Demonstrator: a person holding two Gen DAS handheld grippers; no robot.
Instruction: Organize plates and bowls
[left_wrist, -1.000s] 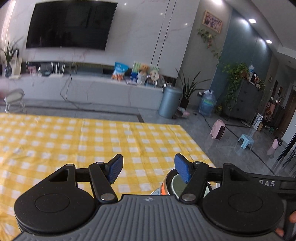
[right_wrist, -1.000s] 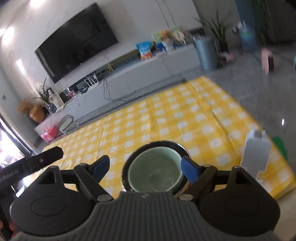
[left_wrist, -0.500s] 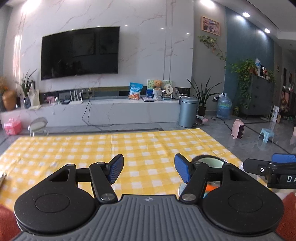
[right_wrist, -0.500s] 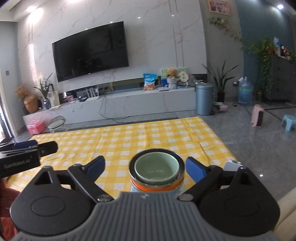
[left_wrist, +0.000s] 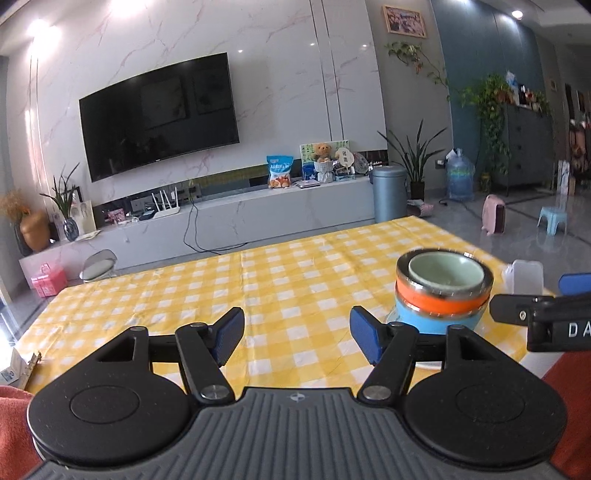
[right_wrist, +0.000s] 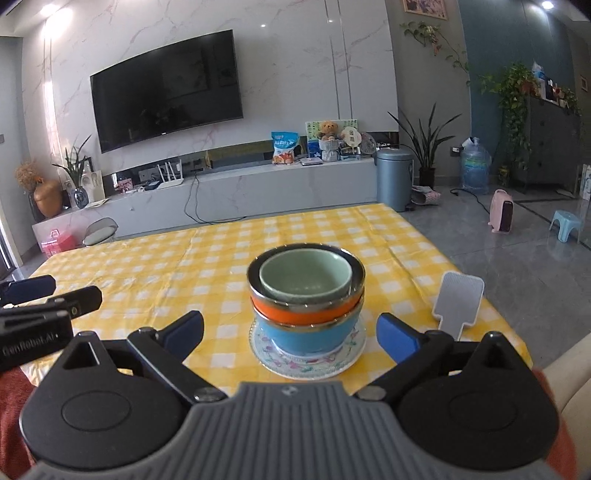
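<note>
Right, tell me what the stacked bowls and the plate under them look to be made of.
Green bowl: likely glazed ceramic, with a smooth matte-satin sheen.
Orange bowl and blue bowl: coloured outside with shiny silvery rims, so probably steel-lined, perhaps plastic-coated.
Floral plate: glossy white with a printed pattern, so ceramic or melamine; the look leaves that open.

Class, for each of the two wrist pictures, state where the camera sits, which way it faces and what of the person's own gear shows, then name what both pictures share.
Left wrist: sits behind the open left tongs, faces the TV wall across the yellow checked table; the bowl stack stands right of centre, right tongs at the right edge.
Right wrist: sits behind the open right tongs, faces the same wall, stack on a floral plate dead ahead, left tongs at the left edge.
Shared: stack, table, TV.
</note>
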